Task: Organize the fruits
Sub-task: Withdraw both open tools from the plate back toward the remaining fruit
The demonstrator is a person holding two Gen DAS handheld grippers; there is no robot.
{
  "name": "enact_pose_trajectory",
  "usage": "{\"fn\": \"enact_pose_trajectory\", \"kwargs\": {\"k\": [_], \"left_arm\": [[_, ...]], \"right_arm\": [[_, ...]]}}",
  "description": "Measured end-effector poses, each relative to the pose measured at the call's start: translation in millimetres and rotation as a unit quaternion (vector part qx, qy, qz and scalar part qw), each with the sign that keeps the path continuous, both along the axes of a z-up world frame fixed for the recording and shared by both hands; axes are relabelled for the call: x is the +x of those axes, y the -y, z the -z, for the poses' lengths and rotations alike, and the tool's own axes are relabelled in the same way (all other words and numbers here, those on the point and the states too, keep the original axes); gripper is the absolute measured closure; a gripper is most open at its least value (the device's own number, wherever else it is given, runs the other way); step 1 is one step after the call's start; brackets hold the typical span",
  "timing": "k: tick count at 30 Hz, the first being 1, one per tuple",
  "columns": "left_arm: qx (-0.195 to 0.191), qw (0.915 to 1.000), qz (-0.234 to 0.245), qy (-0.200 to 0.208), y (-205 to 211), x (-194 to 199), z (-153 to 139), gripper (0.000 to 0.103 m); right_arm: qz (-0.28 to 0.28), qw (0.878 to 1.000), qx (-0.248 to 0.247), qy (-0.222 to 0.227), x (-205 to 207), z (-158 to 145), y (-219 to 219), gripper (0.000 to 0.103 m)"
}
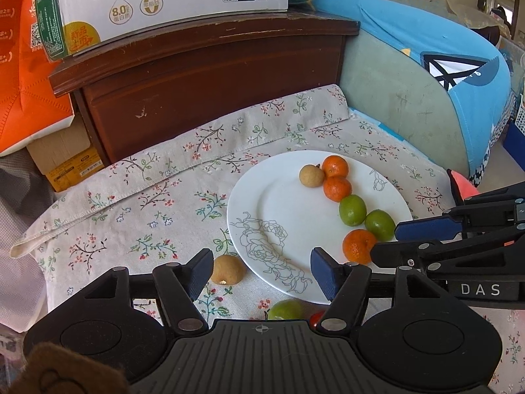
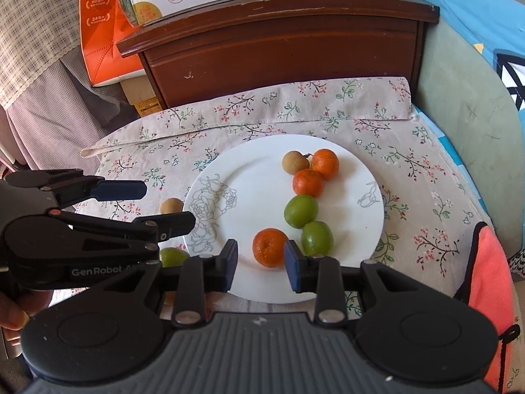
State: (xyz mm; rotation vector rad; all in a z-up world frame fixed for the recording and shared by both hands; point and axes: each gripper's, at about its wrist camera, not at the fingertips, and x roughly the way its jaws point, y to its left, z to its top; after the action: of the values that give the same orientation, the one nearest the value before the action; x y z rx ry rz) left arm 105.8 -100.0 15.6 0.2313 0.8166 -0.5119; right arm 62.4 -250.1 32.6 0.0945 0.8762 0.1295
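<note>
Six small round fruits (image 2: 269, 247) are lined on the white floral china plate (image 2: 249, 197); left tongs (image 1: 262, 271) are spread empty, right tongs (image 2: 261, 264) narrowly parted, empty. Next, the near-left brown longan (image 1: 227, 270) must be pinched.

1. Both views are bright with soft daylight, perhaps from the upper right, where a pale opening shows.
2. Fruit on the white plate (image 2: 367, 177) casts faint shadows.
3. Fisheye bending curves the wooden cabinet (image 1: 210, 75); corners go dark.
4. Focus is sharp centrally, softer at the edges.
</note>
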Motion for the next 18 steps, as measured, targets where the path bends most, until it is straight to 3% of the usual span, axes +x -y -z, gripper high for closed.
{"fn": "enact_pose_trajectory", "kwargs": {"k": [18], "left_arm": [[-0.001, 0.9997, -0.023, -0.002, -42, -38, -8, 0.029]], "right_arm": [[-0.064, 0.998, -0.008, 0.000, -19, 0, -17, 0.071]]}}
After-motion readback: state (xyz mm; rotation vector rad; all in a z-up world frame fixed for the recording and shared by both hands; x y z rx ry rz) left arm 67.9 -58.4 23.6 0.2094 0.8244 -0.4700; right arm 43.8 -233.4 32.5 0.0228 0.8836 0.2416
